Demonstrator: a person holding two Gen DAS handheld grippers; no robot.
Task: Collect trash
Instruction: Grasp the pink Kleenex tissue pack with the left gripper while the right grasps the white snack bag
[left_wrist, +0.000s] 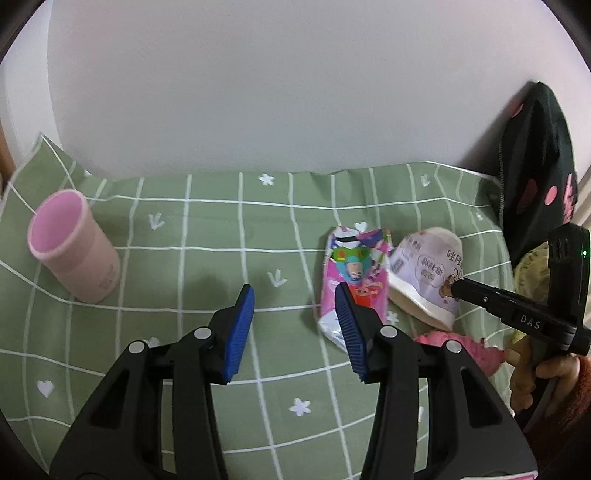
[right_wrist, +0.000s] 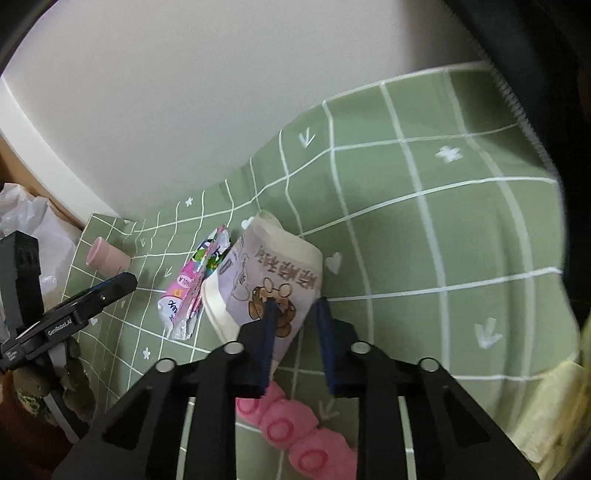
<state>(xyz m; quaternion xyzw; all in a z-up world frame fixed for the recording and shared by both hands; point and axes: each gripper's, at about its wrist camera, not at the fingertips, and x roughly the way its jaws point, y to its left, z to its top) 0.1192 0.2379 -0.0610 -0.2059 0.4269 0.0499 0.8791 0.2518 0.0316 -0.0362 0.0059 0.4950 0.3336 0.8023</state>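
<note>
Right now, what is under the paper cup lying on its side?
The green checked cloth lies under the paper cup. Beside it lies a pink wrapper. Anything beneath the cup itself is hidden.

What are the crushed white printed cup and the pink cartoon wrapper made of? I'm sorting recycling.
The crushed white printed cup looks like matte coated paper: it is flattened with creases and has a rolled rim. The pink cartoon wrapper looks like glossy plastic film, perhaps foil-lined: its crinkled end shines silvery.
</note>
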